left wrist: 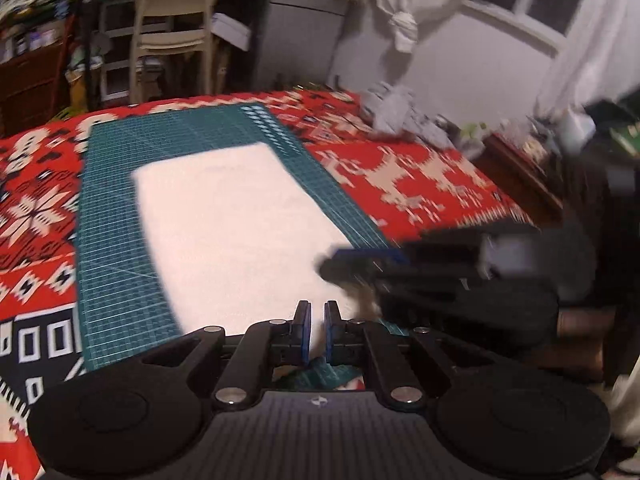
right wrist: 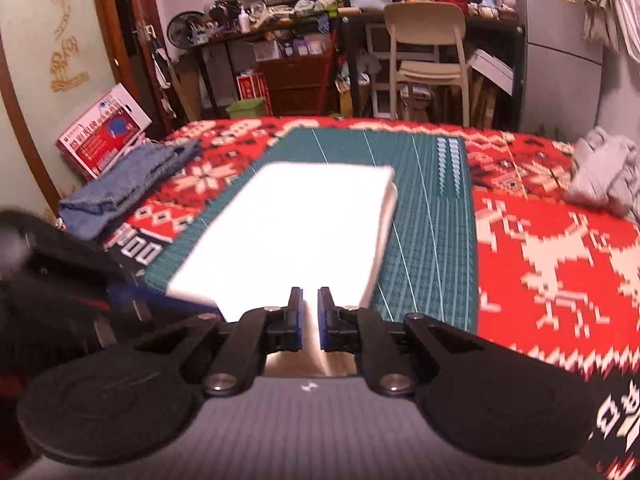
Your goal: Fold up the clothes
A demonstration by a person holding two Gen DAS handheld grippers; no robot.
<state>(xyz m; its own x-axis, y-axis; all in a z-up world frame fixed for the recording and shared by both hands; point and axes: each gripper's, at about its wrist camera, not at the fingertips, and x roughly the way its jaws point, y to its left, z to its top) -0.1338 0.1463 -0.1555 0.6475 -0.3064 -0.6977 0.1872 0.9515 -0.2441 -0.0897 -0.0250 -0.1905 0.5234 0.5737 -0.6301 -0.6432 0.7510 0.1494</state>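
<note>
A: Gripping what?
B: Both nearly closed: right gripper pinches the folded white cloth at the green cutting mat's near edge; left gripper seems to.
A: Next?
B: Probably carrying that edge over.

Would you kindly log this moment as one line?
stage: mid-fold | left gripper: shut on white cloth near edge | right gripper: shut on white cloth | cloth on green mat

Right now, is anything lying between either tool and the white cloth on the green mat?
Nothing visible. The right tool is shut on the near edge of the folded white cloth; the left tool pinches its near edge too. The folded blue jeans and crumpled grey garment lie off to the sides.
</note>
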